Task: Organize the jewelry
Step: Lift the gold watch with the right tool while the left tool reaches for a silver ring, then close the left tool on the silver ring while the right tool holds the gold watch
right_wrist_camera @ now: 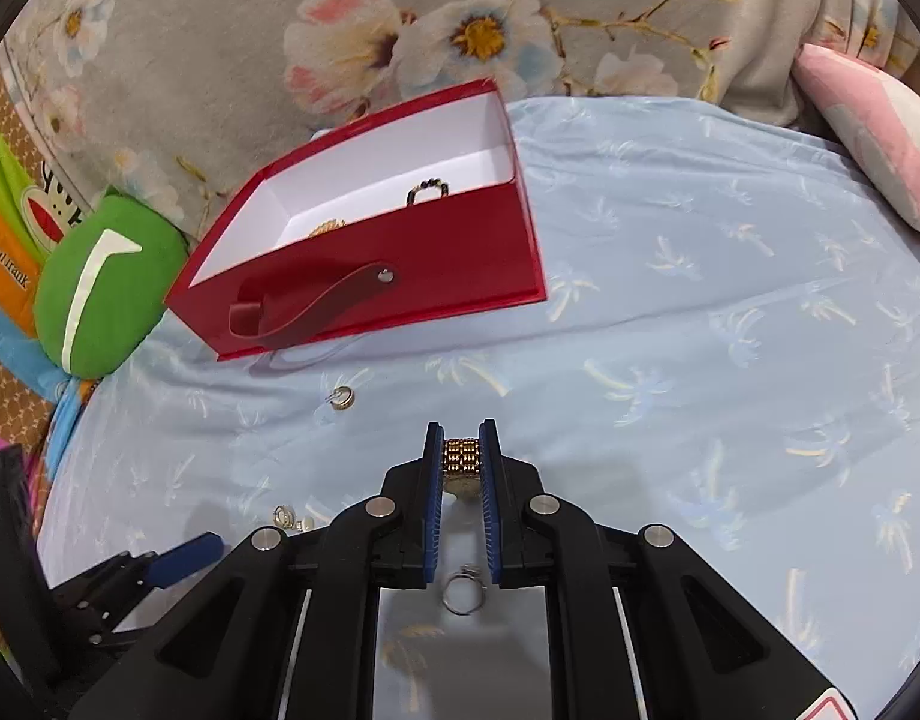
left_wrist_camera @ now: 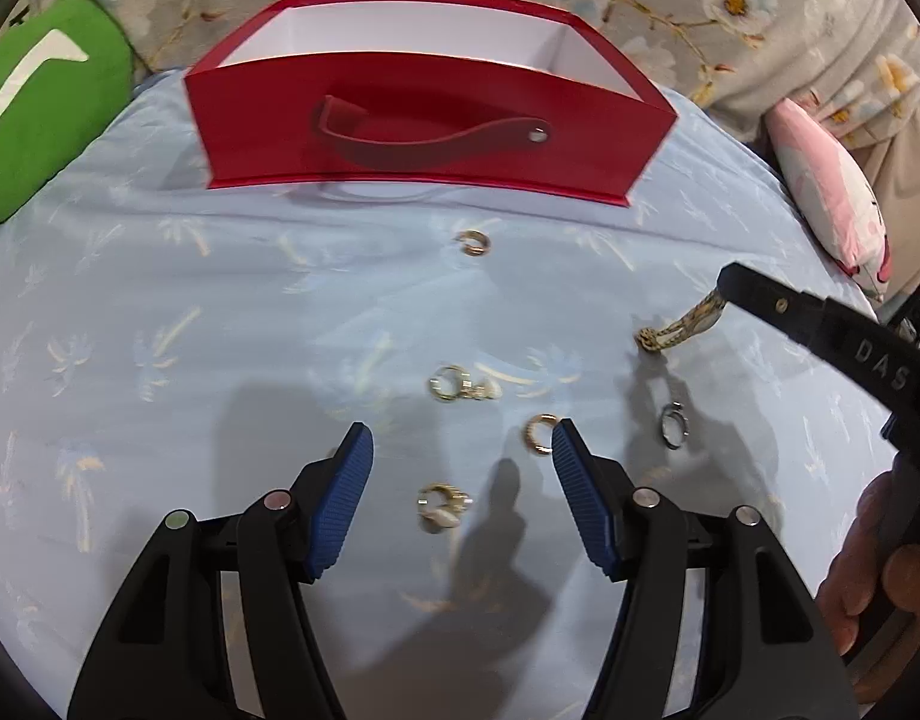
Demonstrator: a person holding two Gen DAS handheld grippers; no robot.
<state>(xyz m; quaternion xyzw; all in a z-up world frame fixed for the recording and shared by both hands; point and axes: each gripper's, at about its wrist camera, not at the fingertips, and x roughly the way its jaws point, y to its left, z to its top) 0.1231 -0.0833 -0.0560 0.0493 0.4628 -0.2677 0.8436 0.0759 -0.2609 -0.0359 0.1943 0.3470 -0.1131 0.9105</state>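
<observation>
My right gripper (right_wrist_camera: 461, 429) is shut on a gold link watch (right_wrist_camera: 460, 461), lifted off the light-blue sheet (right_wrist_camera: 670, 312). From the left wrist view that gripper (left_wrist_camera: 727, 291) comes in from the right with the watch (left_wrist_camera: 679, 327) dangling from its tip. My left gripper (left_wrist_camera: 463, 438) hangs open over loose pieces and holds nothing. Beside its right pad is a gold hoop (left_wrist_camera: 541, 433); between the jaws lies a shell earring (left_wrist_camera: 442, 507). A red box (right_wrist_camera: 370, 252) with a strap handle stands open at the back, with a beaded ring (right_wrist_camera: 427, 192) and a gold piece (right_wrist_camera: 327, 228) inside.
On the sheet also lie a small ring (left_wrist_camera: 473, 242) near the red box (left_wrist_camera: 424, 132), a pair of earrings (left_wrist_camera: 457, 385) and a silver ring (left_wrist_camera: 674, 426). A green cushion (left_wrist_camera: 46, 102) sits left, a pink pillow (left_wrist_camera: 832, 186) right. A person's hand (left_wrist_camera: 880, 576) grips the right tool.
</observation>
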